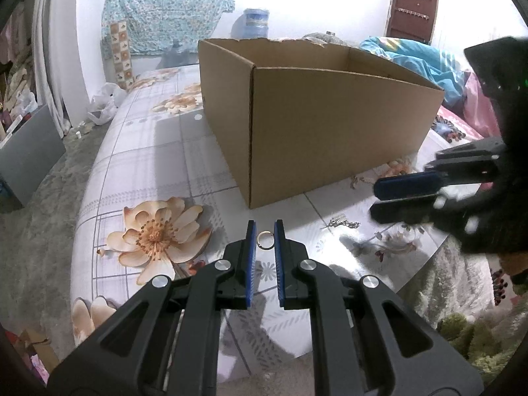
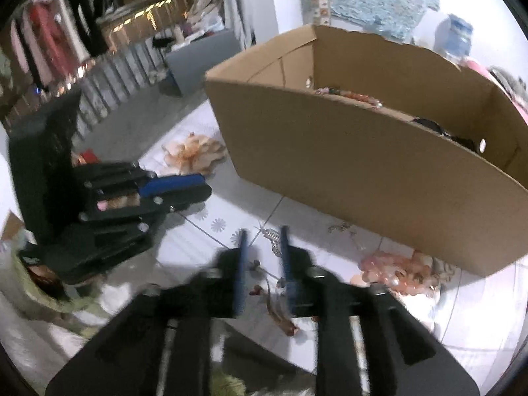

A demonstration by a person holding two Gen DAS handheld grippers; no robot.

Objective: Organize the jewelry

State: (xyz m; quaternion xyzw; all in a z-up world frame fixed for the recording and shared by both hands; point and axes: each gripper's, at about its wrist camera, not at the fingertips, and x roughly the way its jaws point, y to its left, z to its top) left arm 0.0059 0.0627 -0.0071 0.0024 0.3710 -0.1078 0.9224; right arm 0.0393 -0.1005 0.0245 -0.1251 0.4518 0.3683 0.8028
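Ring (image 1: 265, 240) between the parted left gripper (image 1: 265, 225) only in left view; open, empty right gripper (image 2: 263, 231) over a chain (image 2: 272, 235).

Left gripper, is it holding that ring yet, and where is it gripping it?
Nothing is held. The left gripper is open, and the ring lies on the table between its fingertips, with gaps on both sides.

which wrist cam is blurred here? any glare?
Right wrist view: motion-blurred throughout, right gripper fingers smeared, chain soft. Left wrist view: sharp on left gripper and ring; only the right gripper at the frame edge is smeared; glare on the glossy tablecloth, white wall blown out.
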